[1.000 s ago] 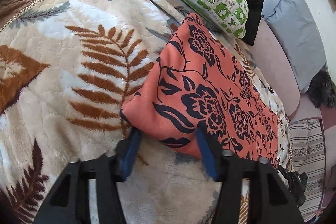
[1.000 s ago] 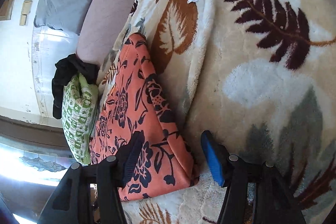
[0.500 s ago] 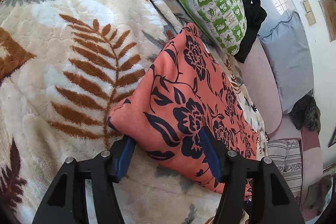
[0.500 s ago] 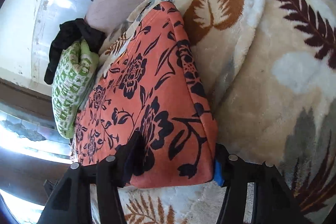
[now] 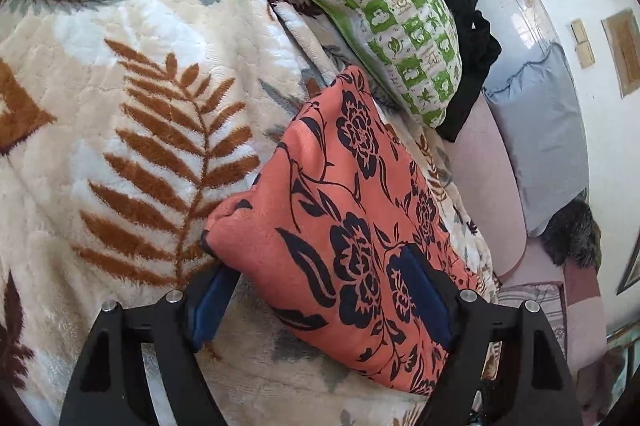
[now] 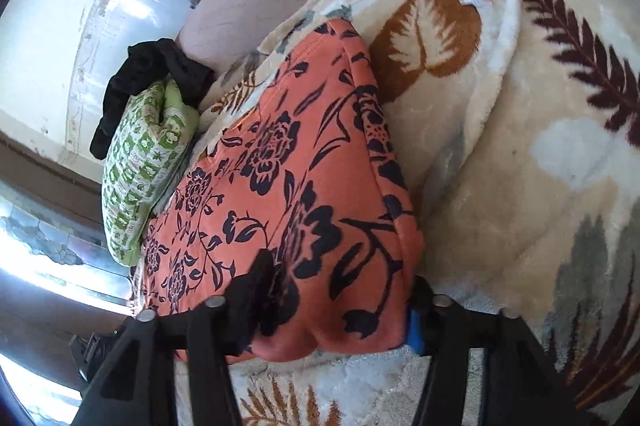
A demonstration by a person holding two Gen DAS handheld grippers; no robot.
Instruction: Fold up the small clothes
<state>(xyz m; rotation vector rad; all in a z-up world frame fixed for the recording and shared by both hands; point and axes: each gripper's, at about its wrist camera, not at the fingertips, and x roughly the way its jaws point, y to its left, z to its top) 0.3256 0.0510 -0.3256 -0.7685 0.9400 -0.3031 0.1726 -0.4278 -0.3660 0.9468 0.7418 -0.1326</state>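
Left wrist: folded orange garment [image 5: 344, 210] with black floral print lies flat on the cream leaf-pattern fleece blanket [image 5: 132, 114]. Left gripper [image 5: 320, 298] jaws are opening and straddle the near corner of the garment. The left blue pad [image 5: 210, 306] sits at the corner's edge on the blanket side; the right pad lies over the top of the fabric. Neither looks pressed in, so released. Just past the garment's far end lies a green-and-white checked pillow [image 5: 380, 10], with a black cloth [image 5: 460, 38] behind it.

Right wrist: same garment [image 6: 296, 194] from the other end, lying at a fold in the blanket [image 6: 540, 166]. Right gripper [image 6: 336, 302] jaws are opening with the near end of the garment between them. The left finger overlaps the fabric's top, and the blue pad of the right one [image 6: 414, 326] sits at its side edge. No visible pinch, so not clamped. Green pillow [image 6: 140, 162] and black cloth [image 6: 156, 74] lie at the far end.
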